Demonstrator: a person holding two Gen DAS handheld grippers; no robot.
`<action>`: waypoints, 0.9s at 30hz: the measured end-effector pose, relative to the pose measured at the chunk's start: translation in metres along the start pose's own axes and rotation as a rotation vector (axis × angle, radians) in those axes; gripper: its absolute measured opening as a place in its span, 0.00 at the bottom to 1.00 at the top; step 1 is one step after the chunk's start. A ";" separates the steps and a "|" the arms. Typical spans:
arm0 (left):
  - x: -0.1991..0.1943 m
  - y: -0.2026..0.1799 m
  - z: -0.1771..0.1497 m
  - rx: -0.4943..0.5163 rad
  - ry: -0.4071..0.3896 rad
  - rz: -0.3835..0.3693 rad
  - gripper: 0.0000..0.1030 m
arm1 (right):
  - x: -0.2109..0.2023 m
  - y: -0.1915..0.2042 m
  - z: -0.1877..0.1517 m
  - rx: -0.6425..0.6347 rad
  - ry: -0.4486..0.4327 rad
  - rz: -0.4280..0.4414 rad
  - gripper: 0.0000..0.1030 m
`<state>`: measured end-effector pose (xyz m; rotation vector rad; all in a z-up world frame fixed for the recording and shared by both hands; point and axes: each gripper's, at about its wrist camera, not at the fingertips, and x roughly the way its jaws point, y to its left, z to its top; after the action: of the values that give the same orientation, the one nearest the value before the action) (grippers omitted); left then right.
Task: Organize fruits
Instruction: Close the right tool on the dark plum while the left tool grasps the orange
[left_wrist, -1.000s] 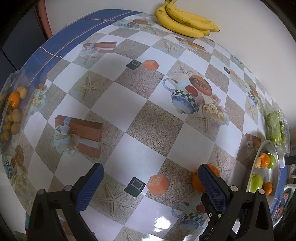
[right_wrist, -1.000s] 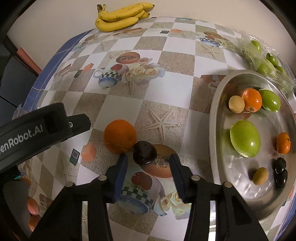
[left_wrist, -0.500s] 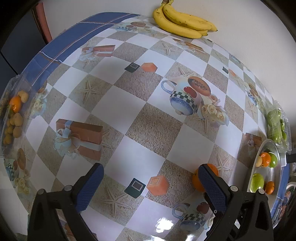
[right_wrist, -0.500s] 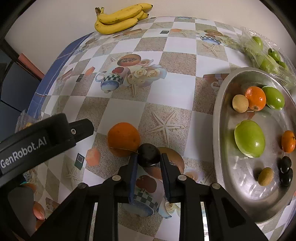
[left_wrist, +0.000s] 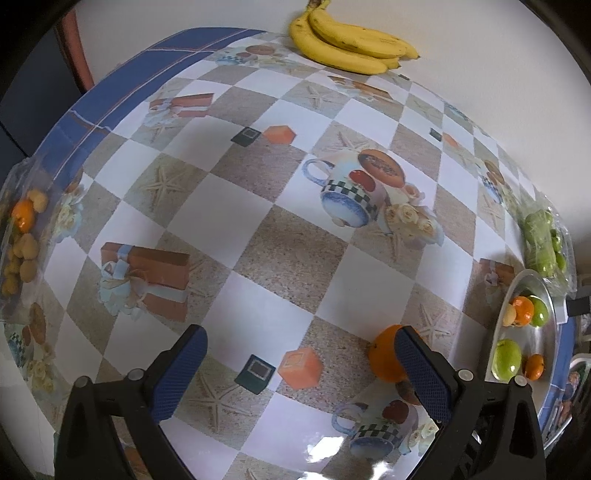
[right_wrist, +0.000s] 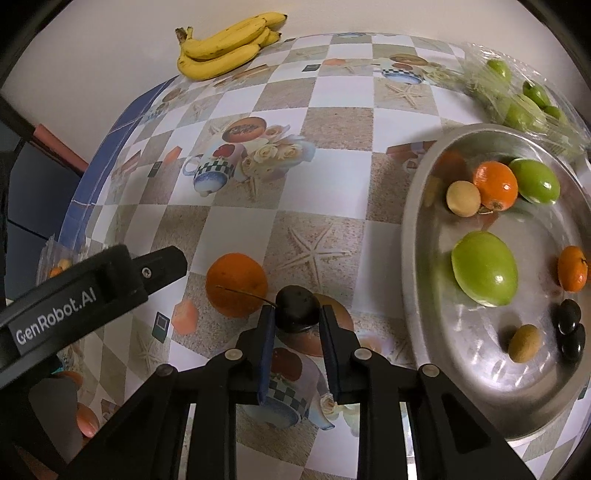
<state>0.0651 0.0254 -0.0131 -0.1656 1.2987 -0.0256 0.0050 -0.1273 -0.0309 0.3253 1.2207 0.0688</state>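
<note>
My right gripper (right_wrist: 296, 314) is shut on a dark cherry (right_wrist: 297, 305) with a thin stem, held just above the patterned tablecloth. An orange (right_wrist: 236, 284) lies just left of it; it also shows in the left wrist view (left_wrist: 387, 358), right beside the right finger of my left gripper (left_wrist: 301, 363), which is open and empty. A steel tray (right_wrist: 413, 236) on the right holds two green fruits, oranges, small yellow fruits and dark cherries (right_wrist: 570, 330).
A bunch of bananas (right_wrist: 225, 46) lies at the far edge by the wall. A plastic bag of green fruits (right_wrist: 517, 99) sits behind the tray. Another bag of small fruits (left_wrist: 20, 236) lies at the table's left edge.
My right gripper's jaws have closed from open onto the cherry and lifted it slightly. The left gripper stayed open and barely moved.
</note>
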 end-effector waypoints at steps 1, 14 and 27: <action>0.000 -0.002 0.000 0.008 0.000 -0.007 0.98 | -0.001 -0.001 0.000 0.003 -0.001 0.001 0.25; 0.010 -0.034 -0.008 0.093 0.062 -0.145 0.71 | -0.020 -0.007 -0.001 -0.015 -0.024 -0.022 0.25; 0.017 -0.041 -0.010 0.090 0.080 -0.191 0.36 | -0.028 -0.010 -0.002 -0.017 -0.035 -0.026 0.24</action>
<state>0.0635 -0.0183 -0.0262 -0.2127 1.3551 -0.2555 -0.0077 -0.1430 -0.0090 0.2946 1.1883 0.0509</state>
